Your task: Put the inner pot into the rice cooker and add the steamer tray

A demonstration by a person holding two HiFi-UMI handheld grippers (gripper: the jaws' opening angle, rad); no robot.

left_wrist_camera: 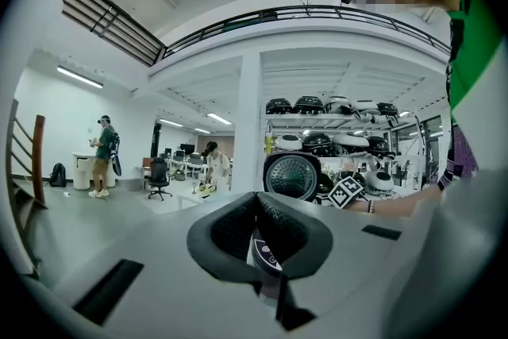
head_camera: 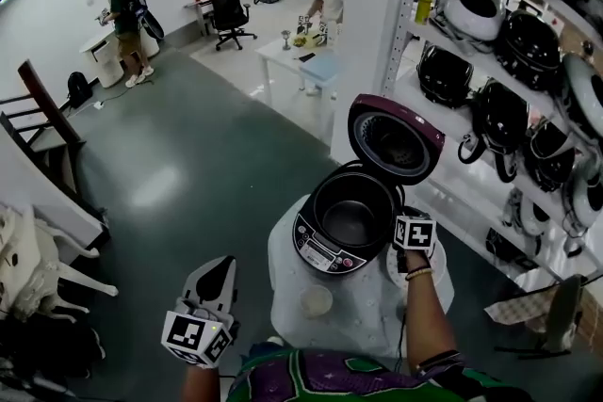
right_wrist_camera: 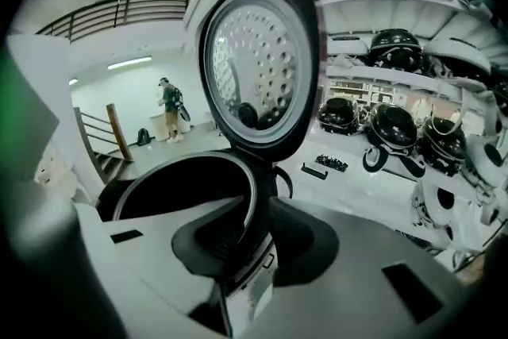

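Straddling the inner pot point(right_wrist_camera: 176, 190) rim — right gripper point(right_wrist_camera: 258, 240), jaws apart.

My left gripper point(left_wrist_camera: 258, 238) and right gripper point(right_wrist_camera: 258, 238) are showing grey with black textured pads, and the cubes point(head_camera: 196, 334) are carrying black-and-white square markers. The rice cooker point(head_camera: 325, 251) is looking black. Its lid point(head_camera: 394, 136) is showing maroon outside and silver with dotted holes inside, the table point(head_camera: 372, 311) white, the floor point(head_camera: 188, 174) dark grey-green.

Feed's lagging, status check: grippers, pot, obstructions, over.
Left gripper shut, empty, held clear. Right gripper open, astride rim of inner pot. Pot seated in rice cooker, empty. Lid up, nothing blocking.
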